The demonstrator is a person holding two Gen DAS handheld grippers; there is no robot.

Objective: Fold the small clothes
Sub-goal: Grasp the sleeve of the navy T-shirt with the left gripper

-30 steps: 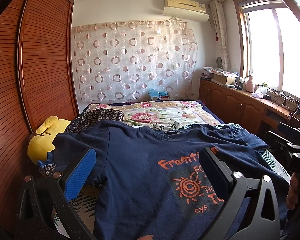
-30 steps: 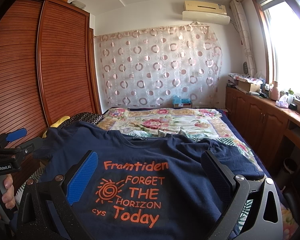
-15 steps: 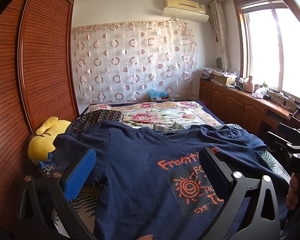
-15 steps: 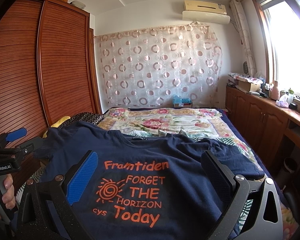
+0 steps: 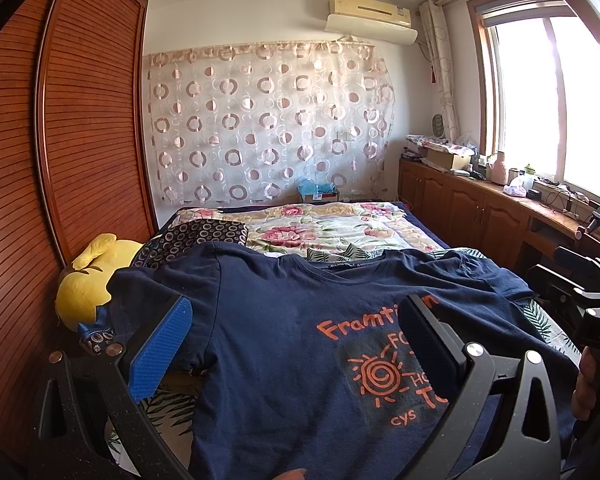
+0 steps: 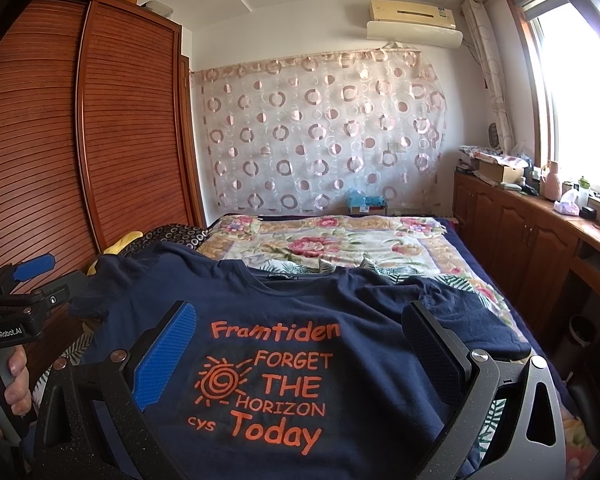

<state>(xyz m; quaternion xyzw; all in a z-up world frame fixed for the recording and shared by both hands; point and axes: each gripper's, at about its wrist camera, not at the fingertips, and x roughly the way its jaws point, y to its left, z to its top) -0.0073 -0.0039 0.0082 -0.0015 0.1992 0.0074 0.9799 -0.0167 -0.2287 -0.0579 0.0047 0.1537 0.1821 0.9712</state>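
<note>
A navy T-shirt (image 5: pixel 268 320) with orange print lies spread flat, front up, on the bed, collar away from me. It also shows in the right wrist view (image 6: pixel 284 320). My left gripper (image 5: pixel 296 328) is open and empty, hovering over the shirt's left half near the left sleeve. My right gripper (image 6: pixel 300 332) is open and empty, over the printed chest. Each gripper's handle shows at the edge of the other's view.
A floral quilt (image 5: pixel 324 228) covers the far bed. A yellow plush toy (image 5: pixel 88 280) and a patterned pillow (image 5: pixel 196 232) lie at the left by the wooden wardrobe (image 5: pixel 60 160). Wooden cabinets (image 6: pixel 520 236) with clutter line the right wall under the window.
</note>
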